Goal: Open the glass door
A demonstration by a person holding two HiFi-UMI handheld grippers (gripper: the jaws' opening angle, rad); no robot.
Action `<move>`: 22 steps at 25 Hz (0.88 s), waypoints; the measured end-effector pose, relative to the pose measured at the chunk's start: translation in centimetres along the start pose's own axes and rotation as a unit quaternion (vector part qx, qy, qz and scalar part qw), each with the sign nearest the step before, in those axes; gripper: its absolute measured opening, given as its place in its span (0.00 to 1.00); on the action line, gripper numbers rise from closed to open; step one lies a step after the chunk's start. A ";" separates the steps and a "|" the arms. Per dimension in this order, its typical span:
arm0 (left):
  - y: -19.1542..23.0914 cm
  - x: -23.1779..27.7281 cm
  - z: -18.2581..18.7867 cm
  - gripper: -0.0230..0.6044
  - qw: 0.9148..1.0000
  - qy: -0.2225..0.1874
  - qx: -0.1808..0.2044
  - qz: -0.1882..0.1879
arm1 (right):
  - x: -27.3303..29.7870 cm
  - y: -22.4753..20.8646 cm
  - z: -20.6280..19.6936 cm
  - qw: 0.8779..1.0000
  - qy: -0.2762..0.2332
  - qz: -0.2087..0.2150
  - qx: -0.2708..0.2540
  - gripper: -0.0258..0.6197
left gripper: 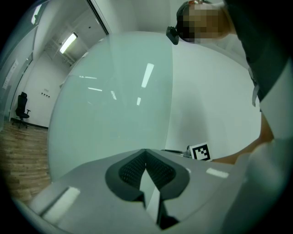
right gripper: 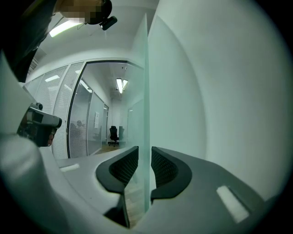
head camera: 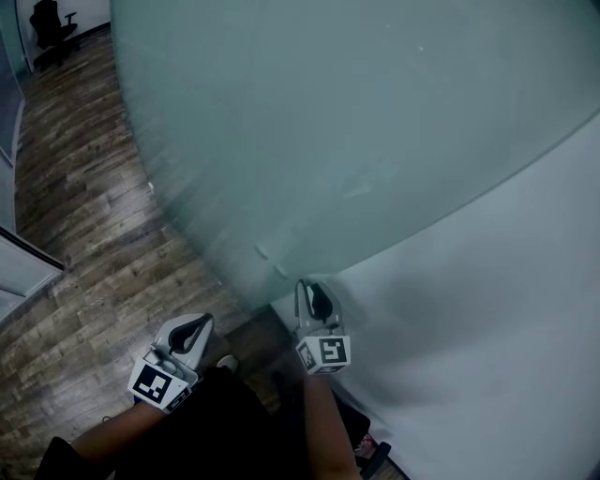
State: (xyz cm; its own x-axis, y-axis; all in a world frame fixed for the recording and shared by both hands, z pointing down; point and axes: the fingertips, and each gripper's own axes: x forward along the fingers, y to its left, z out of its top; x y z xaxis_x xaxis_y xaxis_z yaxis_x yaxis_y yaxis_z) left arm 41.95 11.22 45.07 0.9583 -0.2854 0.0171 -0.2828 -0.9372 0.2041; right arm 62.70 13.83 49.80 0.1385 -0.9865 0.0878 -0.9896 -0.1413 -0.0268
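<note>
Glass door (head camera: 356,122): frosted pane, fills the upper centre and right of the head view. Its free vertical edge comes down to the lower centre, next to a white wall (head camera: 487,309) at the lower right.

Right tongs (head camera: 317,291): lower centre of the head view, pointing level, set on the door's edge. In the right gripper view the pane's edge (right gripper: 145,91) runs top to bottom through the frame centre and passes between the two pads. The right tongs (right gripper: 144,157) are partly closed on it, one pad on each face of the glass and close against it. Nothing else is between them.

Left tongs (head camera: 202,323): lower left of the head view, just beside the right pair, apart from the door. In the left gripper view the left tongs (left gripper: 146,153) are fully closed, tips together and holding nothing. The door's face (left gripper: 110,114) fills the frame centre behind them.

Marker cubes: one on the left gripper (head camera: 159,384), one on the right gripper (head camera: 323,353). The right one also shows at the lower centre-right of the left gripper view (left gripper: 200,152).

Surroundings: wooden floor (head camera: 84,216) along the left of the head view. Black office chair (head camera: 52,28) at the upper left, well apart from the door. The chair also shows at centre-left of the right gripper view (right gripper: 113,135), down a corridor beside a glass partition (right gripper: 59,114) with blinds.
</note>
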 end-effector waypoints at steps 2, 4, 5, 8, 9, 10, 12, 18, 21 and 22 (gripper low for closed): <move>0.3 -0.7 -0.7 0.04 1.000 0.010 -0.002 0.002 | -0.9 -0.3 0.1 1.000 -0.006 -0.010 0.013 0.19; 0.7 -1.4 -0.8 0.04 1.000 0.012 -0.001 0.002 | -1.9 -0.2 0.5 0.999 -0.010 -0.021 0.021 0.22; 0.9 -1.7 -0.4 0.04 1.000 0.007 0.000 0.001 | -2.4 -0.1 0.8 0.999 -0.009 -0.027 0.021 0.22; 1.7 -3.1 0.4 0.04 1.000 -0.004 0.002 0.009 | -4.1 0.9 1.3 0.999 -0.009 -0.041 0.015 0.22; 2.0 -3.7 0.6 0.04 1.000 -0.009 0.001 0.012 | -4.5 1.3 1.7 0.999 -0.011 -0.046 0.012 0.22; 2.4 -4.2 0.8 0.04 1.000 -0.012 0.000 0.015 | -4.9 1.9 2.1 0.999 -0.012 -0.051 0.006 0.21; 3.2 -5.4 0.5 0.04 1.000 -0.008 -0.006 0.024 | -5.2 3.2 2.8 0.998 -0.013 -0.054 -0.010 0.20; 5.2 -9.0 2.1 0.04 0.998 -0.031 -0.011 0.051 | -4.2 9.0 5.2 0.999 -0.029 -0.023 -0.023 0.06; 7.0 -11.2 3.2 0.04 0.996 -0.045 -0.007 0.073 | -2.4 12.9 6.5 0.999 -0.038 0.009 -0.014 0.04; 7.6 -12.1 3.2 0.04 0.996 -0.047 -0.003 0.080 | -1.8 14.2 6.7 0.999 -0.041 0.022 -0.011 0.04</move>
State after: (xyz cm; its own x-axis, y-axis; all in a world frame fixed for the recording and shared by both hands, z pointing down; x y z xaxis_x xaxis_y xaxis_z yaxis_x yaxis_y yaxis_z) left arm 28.13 6.93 43.24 0.8924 -0.4493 -0.0409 -0.4317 -0.8767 0.2121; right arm 48.67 13.01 42.56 0.0967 -0.9953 0.0045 -0.9953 -0.0967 -0.0071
